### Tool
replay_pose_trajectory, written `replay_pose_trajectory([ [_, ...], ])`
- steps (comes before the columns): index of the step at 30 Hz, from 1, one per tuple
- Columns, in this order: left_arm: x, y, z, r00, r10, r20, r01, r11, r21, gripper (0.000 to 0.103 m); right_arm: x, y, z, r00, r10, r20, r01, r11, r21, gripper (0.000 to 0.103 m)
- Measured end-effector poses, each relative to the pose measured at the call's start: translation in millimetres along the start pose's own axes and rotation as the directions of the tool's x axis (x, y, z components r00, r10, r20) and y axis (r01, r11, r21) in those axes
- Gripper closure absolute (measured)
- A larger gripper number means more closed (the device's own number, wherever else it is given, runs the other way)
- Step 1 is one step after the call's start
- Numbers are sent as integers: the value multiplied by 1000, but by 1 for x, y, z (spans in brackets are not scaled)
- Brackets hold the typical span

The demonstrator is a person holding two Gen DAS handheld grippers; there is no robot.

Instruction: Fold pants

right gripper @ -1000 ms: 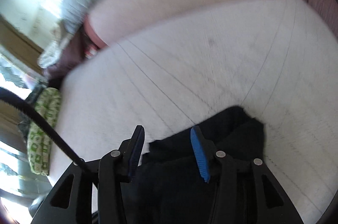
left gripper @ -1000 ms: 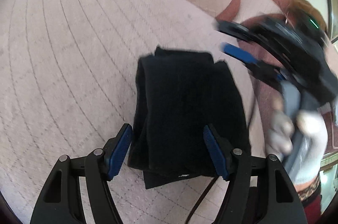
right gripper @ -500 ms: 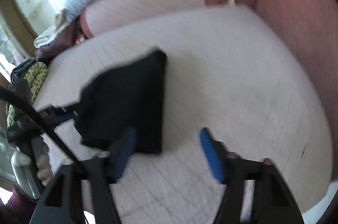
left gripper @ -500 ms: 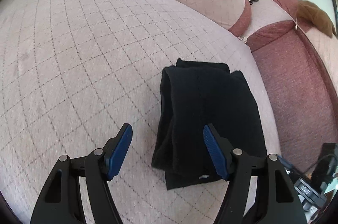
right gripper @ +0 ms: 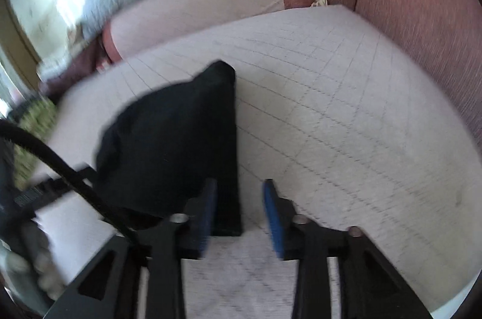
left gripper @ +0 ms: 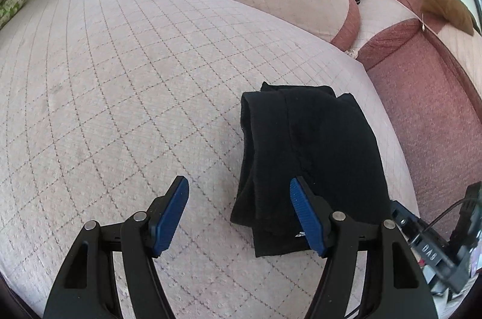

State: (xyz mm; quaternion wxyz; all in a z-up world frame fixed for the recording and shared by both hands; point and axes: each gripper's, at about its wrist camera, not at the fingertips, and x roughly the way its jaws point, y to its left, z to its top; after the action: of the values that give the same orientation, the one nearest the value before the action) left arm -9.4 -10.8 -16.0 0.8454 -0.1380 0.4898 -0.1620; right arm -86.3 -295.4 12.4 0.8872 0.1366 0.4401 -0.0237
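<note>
In the left wrist view, the left tool (left gripper: 239, 198) is spread wide and holds nothing. The black pants (left gripper: 304, 156) lie folded into a compact stack on the quilted pink cushion (left gripper: 135, 78), just ahead of the tool and toward its right finger, which hides the stack's near right corner. The layered fold edges show along the stack's left side. At the right edge, part of a black device (left gripper: 436, 243) is cut off.

The right wrist view is blurred. The right tool (right gripper: 239, 213) is parted, gripping nothing. The pants (right gripper: 180, 144) sit ahead to its left, their near edge behind the left finger, detail lost. A black cable (right gripper: 60, 168) crosses the left side.
</note>
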Motion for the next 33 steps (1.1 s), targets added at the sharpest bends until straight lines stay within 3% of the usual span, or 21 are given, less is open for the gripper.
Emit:
replay_pose_trajectory([
  [2, 0, -1, 1, 1000, -3, 2, 3, 1000, 0, 35, 0, -2, 0, 999, -36, -2, 36, 999, -16, 46],
  [8, -10, -13, 1, 996, 49, 71, -52, 997, 49, 35, -13, -31, -5, 998, 4, 58, -11, 993, 116, 44],
  [13, -27, -36, -4, 962, 160, 220, -192, 973, 128, 33, -30, -18, -5, 985, -33, 168, 18, 996, 92, 44],
  [16, -31, -44, -7, 945, 197, 262, -242, 958, 153, 28, -33, -7, -7, 979, -56, 194, 46, 997, 60, 44],
  [22, -20, -47, -7, 950, 219, 223, -260, 949, 176, 28, -28, 1, -8, 979, -42, 197, 33, 998, 46, 41],
  [33, -9, -46, -8, 965, 201, 167, -231, 955, 187, 28, -18, -6, -7, 986, -15, 166, 0, 996, 91, 38],
])
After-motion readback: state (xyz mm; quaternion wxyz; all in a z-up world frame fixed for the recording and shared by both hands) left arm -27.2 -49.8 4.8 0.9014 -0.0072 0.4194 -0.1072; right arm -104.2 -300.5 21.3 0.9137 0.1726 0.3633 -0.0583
